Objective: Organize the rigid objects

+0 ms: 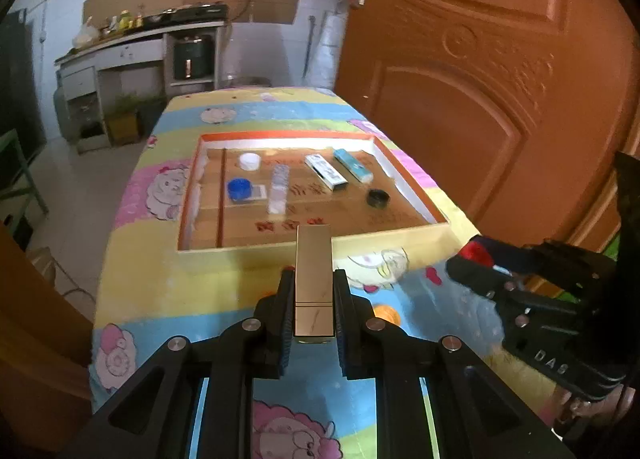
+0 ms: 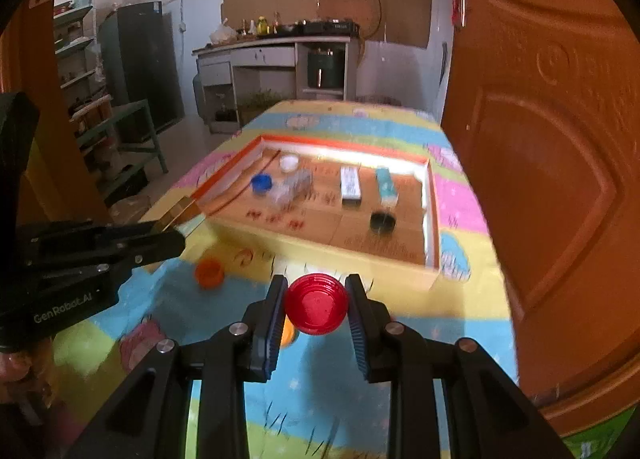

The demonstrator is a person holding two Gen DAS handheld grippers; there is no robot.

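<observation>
My left gripper [image 1: 314, 279] is shut on a gold rectangular box [image 1: 314, 271] and holds it above the tablecloth, just short of the shallow cardboard tray [image 1: 304, 247]. My right gripper [image 2: 316, 291] is shut on a red round cap [image 2: 316, 303], also above the cloth in front of the tray [image 2: 352, 259]. The tray holds a white cap [image 1: 250, 161], a blue cap [image 1: 239, 189], a clear bottle [image 1: 279, 189], a white box [image 1: 325, 171], a teal box [image 1: 353, 165] and a black cap [image 1: 378, 198]. The right gripper with the red cap shows at the right of the left wrist view [image 1: 476, 255].
An orange cap [image 2: 209, 272] lies on the cartoon tablecloth [image 2: 320, 387] left of my right gripper; it also shows in the left wrist view [image 1: 386, 314]. An orange wooden door [image 2: 552, 163] stands close along the table's right side. Kitchen counter and shelves stand behind.
</observation>
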